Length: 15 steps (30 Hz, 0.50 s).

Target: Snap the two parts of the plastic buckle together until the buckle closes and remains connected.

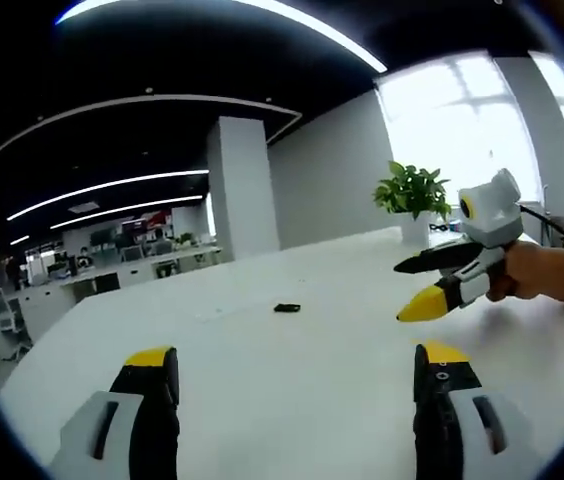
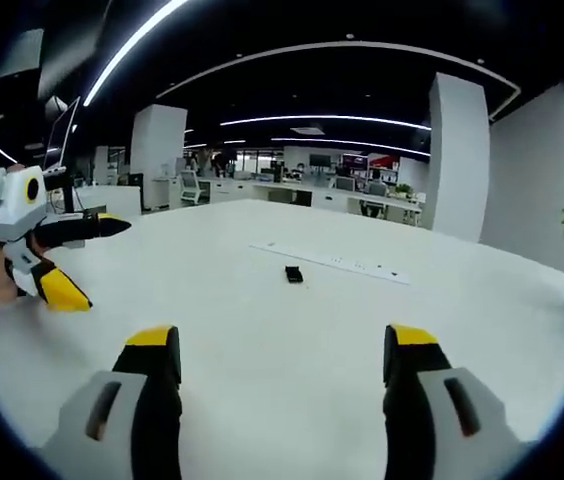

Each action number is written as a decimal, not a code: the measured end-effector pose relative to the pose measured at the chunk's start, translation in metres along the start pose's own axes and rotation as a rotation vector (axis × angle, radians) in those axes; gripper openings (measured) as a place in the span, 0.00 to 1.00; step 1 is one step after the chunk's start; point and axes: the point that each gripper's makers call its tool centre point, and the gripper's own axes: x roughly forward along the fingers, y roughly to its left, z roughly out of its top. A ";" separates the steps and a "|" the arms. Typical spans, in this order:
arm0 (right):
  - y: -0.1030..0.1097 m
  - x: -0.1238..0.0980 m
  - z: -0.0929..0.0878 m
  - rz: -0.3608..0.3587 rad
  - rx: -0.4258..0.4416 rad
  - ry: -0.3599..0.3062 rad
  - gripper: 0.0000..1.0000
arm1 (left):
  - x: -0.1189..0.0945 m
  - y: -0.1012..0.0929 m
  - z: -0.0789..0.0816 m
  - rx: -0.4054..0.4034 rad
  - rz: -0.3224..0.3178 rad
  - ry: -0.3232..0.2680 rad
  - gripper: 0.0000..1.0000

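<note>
Left gripper view: potted plant beyond buckle on table.

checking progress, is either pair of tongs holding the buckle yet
No, the buckle lies alone on the white table, beyond the open right tongs.

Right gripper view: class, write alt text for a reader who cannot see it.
A small black buckle lies on a white table, beyond the open right gripper. The left gripper, also open, enters from the left.
</note>
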 end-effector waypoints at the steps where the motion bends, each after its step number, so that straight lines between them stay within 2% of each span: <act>1: 0.000 -0.001 -0.001 0.001 -0.007 0.001 0.84 | 0.000 0.003 0.002 -0.002 0.006 -0.006 1.00; 7: 0.000 -0.011 -0.004 -0.006 -0.034 -0.006 0.85 | 0.003 0.015 0.004 -0.016 0.025 -0.005 1.00; 15: 0.000 -0.023 0.001 -0.017 -0.030 -0.036 0.83 | 0.009 0.007 0.001 0.013 0.004 0.010 1.00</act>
